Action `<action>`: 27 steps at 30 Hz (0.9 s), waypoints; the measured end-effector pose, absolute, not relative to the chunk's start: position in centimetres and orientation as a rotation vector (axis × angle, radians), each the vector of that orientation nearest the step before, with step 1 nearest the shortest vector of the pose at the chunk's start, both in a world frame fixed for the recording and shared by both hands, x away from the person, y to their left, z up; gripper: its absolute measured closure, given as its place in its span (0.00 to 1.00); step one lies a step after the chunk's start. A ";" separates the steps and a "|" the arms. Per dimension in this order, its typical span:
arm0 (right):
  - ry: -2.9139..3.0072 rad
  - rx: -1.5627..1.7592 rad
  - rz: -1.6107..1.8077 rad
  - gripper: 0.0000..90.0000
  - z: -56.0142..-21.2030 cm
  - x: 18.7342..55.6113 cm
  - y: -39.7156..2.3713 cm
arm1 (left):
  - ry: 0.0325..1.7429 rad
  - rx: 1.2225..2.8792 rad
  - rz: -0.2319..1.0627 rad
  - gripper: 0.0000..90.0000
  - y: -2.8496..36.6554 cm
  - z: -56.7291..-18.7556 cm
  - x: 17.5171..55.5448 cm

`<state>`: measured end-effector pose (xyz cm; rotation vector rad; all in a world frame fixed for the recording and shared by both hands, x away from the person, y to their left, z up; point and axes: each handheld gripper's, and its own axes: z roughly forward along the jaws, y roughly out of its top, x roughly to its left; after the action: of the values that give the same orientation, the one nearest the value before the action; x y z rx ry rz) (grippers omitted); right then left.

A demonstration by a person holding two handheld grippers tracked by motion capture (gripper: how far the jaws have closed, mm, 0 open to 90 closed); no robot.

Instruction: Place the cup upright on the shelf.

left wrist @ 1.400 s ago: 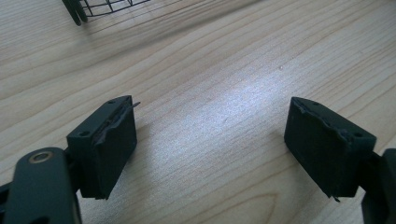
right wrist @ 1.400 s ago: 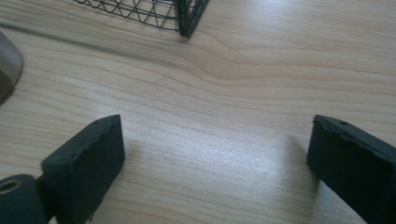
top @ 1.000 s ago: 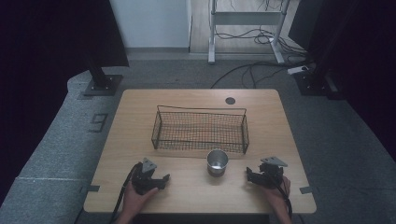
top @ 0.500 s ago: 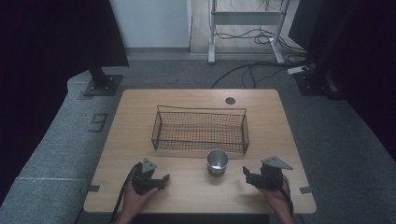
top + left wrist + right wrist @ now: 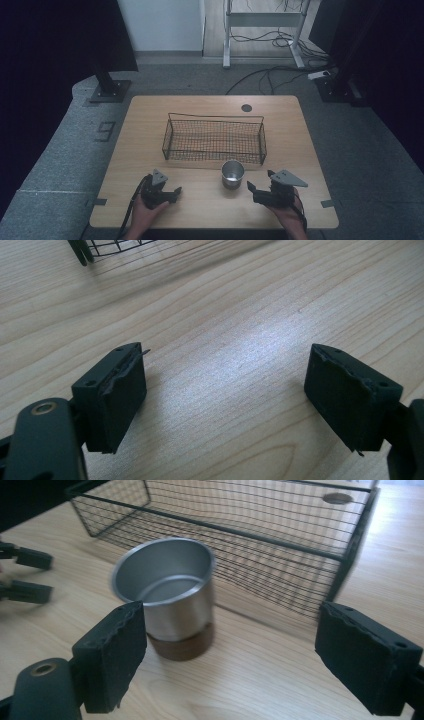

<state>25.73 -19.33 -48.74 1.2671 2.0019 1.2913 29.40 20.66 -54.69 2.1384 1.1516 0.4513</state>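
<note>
Small shiny metal cup with a dark brown base (image 5: 233, 173) stands upright on the light wooden counter (image 5: 145, 125), toward the near edge, a bit right of centre, just in front of the black wire mesh basket (image 5: 214, 138). Cup near the basket's front wall; touching or not, can't tell. Cup is empty inside in the right gripper view (image 5: 167, 592). Basket (image 5: 260, 535) also looks empty, sits mid-counter.

Right gripper (image 5: 261, 190) near the near-right corner, held in the person's hand, pointing left toward the cup. Its fingers (image 5: 112, 657) stand apart with nothing between them; the cup sits ahead of them, off toward the left finger, not gripped, no contact visible.

Left gripper (image 5: 170, 192) toward the near-left corner, resting low over bare counter. Fingers (image 5: 117, 390) spread wide, nothing held, just wood grain (image 5: 240, 340) below and a basket corner (image 5: 82, 250) far off.

Progress: looks like the very start. Likely job is cup into basket, judging by layout and the right gripper's aim. Nothing grasped yet, nothing moved into the basket. Left to do: line the right fingers up around the cup wall, close, lift over the front wall, set it inside, release. Left gripper seems idle for now.
</note>
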 end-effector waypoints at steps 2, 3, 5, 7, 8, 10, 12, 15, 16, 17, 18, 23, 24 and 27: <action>2.010 1.254 1.291 0.15 -48.6 25.6 -18.9 | 1.152 2.139 0.451 0.19 20.7 -54.7 29.4; 2.015 1.246 1.293 0.14 -48.5 25.5 -18.6 | 1.152 2.139 0.451 0.19 20.7 -54.7 29.4; 2.025 1.234 1.298 0.14 -48.4 25.4 -18.2 | 1.151 2.139 0.452 0.19 20.7 -54.7 29.4; 2.033 1.223 1.305 0.14 -48.3 25.3 -17.9 | 1.151 2.139 0.452 0.19 20.7 -54.7 29.4; 2.038 1.217 1.309 0.14 -48.2 25.3 -17.8 | 1.151 2.139 0.452 0.19 20.7 -54.7 29.4; 2.043 1.212 1.313 0.14 -48.1 25.3 -17.4 | 1.151 2.139 0.452 0.19 20.7 -54.7 29.4; 2.050 1.201 1.317 0.14 -48.1 25.2 -17.2 | 1.151 2.139 0.452 0.19 20.7 -54.7 29.4; 2.056 1.194 1.321 0.14 -48.0 25.2 -16.9 | 1.151 2.139 0.452 0.19 20.7 -54.7 29.4; 2.059 1.189 1.323 0.14 -48.0 25.2 -16.7 | 1.151 2.139 0.452 0.19 20.7 -54.7 29.4; 2.060 1.190 1.327 0.13 -47.9 25.3 -16.5 | 1.151 2.139 0.452 0.19 20.7 -54.7 29.4; 2.060 1.190 1.329 0.13 -47.9 25.4 -16.4 | 1.151 2.139 0.452 0.19 20.7 -54.7 29.4; 2.069 1.179 1.339 0.13 -47.8 25.6 -15.7 | 1.151 2.139 0.452 0.19 20.7 -54.7 29.4; 2.074 1.175 1.337 0.13 -47.8 25.6 -15.5 | 1.151 2.139 0.452 0.19 20.7 -54.7 29.4; 2.089 1.161 1.334 0.13 -47.8 25.7 -14.9 | 1.152 2.139 0.453 0.19 20.7 -54.7 29.4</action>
<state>25.67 -14.91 -47.78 1.1614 2.0889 1.3343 29.39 20.66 -54.69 2.1389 1.1519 0.4526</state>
